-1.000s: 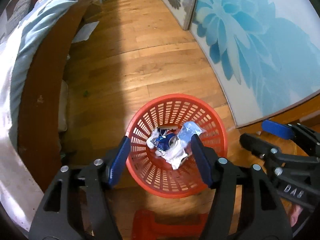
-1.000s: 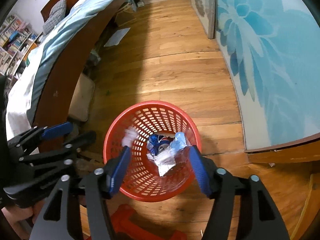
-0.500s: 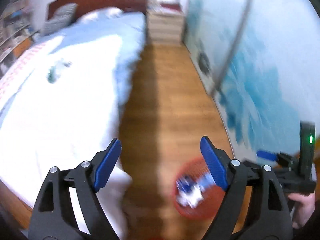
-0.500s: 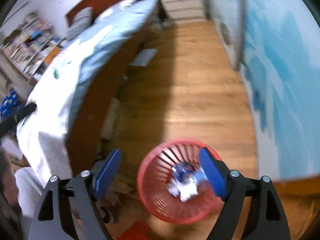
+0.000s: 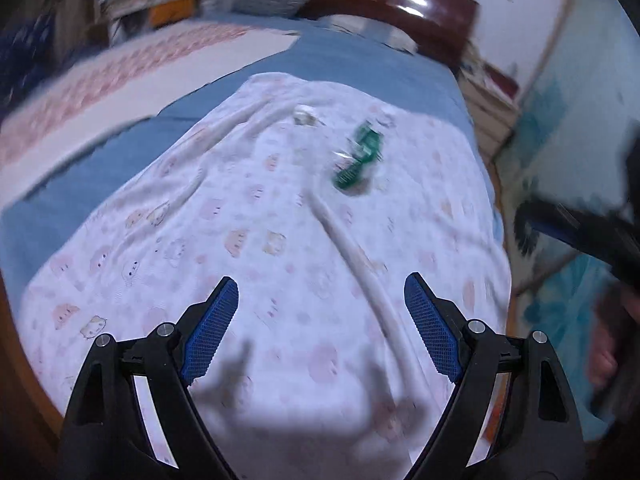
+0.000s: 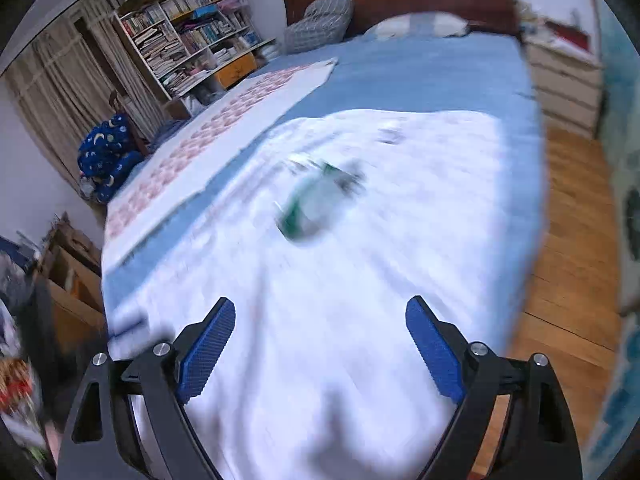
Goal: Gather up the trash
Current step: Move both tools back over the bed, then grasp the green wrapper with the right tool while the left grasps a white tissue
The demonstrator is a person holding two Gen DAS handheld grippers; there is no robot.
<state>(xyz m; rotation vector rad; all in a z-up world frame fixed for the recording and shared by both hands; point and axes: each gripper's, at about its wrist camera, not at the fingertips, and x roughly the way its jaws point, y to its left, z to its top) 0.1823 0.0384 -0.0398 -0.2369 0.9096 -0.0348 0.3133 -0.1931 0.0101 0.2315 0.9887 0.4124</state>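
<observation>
Both jaws released, empty, over bed (image 5: 360,64); green wrapper (image 5: 358,156) ahead. Bookshelf (image 6: 192,36) only in right view.

Bed (image 5: 360,64): white blanket (image 5: 280,240), green wrapper (image 5: 360,156) atop.

Both the left gripper (image 5: 321,308) and right gripper (image 6: 321,330) have black triangular-cutout arms, silver screws and blue textured jaws

No readable text: green wrapper (image 5: 357,159) print and bookshelf (image 6: 188,28) spines too blurred to read
</observation>
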